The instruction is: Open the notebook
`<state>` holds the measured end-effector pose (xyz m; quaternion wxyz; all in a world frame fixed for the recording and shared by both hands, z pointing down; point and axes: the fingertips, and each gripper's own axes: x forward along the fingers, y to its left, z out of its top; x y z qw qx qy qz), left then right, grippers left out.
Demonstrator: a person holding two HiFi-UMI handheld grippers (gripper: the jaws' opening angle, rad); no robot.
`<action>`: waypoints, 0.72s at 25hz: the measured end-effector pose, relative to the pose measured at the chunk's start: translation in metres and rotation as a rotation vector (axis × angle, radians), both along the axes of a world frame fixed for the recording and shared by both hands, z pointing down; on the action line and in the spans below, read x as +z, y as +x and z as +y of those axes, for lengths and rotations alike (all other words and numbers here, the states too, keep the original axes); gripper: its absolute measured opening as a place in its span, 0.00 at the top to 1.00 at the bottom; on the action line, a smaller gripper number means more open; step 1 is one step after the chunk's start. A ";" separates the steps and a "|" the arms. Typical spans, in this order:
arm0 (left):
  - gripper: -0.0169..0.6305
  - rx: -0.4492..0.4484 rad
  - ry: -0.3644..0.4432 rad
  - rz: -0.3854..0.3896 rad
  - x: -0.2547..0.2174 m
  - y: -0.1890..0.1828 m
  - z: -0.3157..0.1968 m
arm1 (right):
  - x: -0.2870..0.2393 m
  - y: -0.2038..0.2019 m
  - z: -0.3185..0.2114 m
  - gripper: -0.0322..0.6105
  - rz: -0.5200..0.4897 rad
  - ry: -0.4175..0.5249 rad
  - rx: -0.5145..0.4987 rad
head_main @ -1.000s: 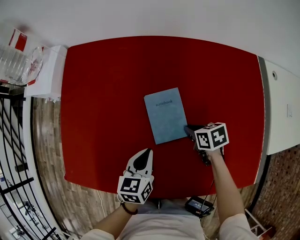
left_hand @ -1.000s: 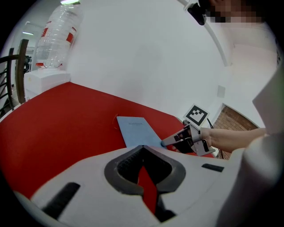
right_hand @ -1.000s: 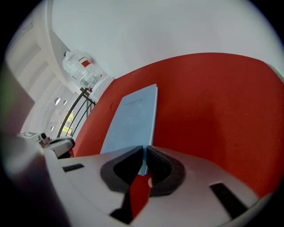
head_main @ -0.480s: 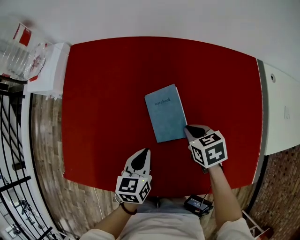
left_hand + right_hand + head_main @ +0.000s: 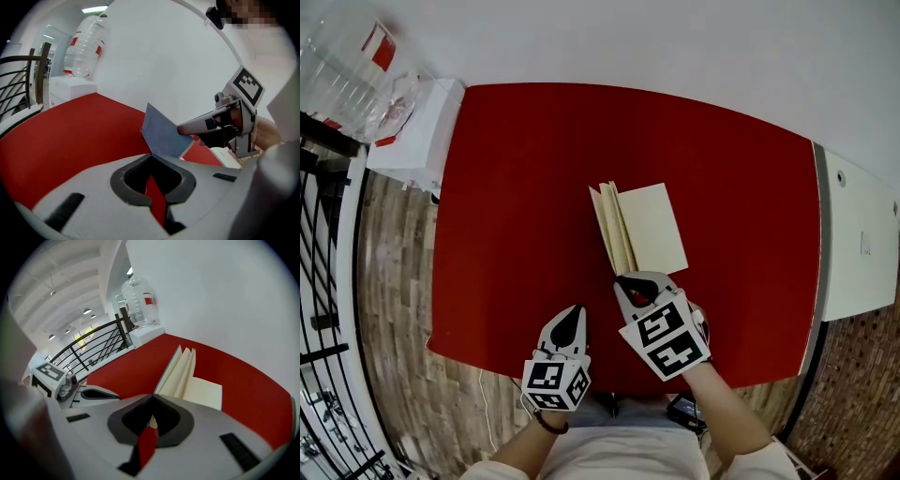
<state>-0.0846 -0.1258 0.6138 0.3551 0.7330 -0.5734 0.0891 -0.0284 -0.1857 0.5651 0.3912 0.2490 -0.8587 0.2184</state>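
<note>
The notebook (image 5: pixel 649 228) lies mid-table with a cream page showing on its right half. Its blue cover (image 5: pixel 164 133) and several pages (image 5: pixel 180 369) stand upright along the spine, fanned out. My right gripper (image 5: pixel 623 279) is at the notebook's near edge, shut on the lower corner of the raised cover; in the right gripper view (image 5: pixel 152 396) its tips meet on the sheet's edge. My left gripper (image 5: pixel 574 311) hovers over the red table (image 5: pixel 506 187) left of the right one, shut with nothing in it (image 5: pixel 150 154).
A white box (image 5: pixel 417 131) carrying a clear water bottle (image 5: pixel 347 66) stands off the table's far left corner. A black railing (image 5: pixel 319 281) runs along the left. A white cabinet (image 5: pixel 858 244) borders the right edge. A dark device (image 5: pixel 684 408) lies on the floor below.
The notebook was closed; now its cover and several pages stand up. My right gripper closed at the notebook's right edge, then swung left and up with the cover. My left gripper shifted slightly.
</note>
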 end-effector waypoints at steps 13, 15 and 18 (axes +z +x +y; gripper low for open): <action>0.96 -0.177 -0.041 -0.016 0.013 -0.098 0.054 | 0.100 -0.103 0.043 0.94 0.141 -0.015 -0.042; 0.96 -0.187 -0.047 -0.015 0.016 -0.103 0.059 | 0.113 -0.106 0.044 0.94 0.161 -0.021 -0.034; 0.96 -0.194 -0.055 -0.013 0.020 -0.107 0.066 | 0.128 -0.108 0.046 0.94 0.187 -0.028 -0.026</action>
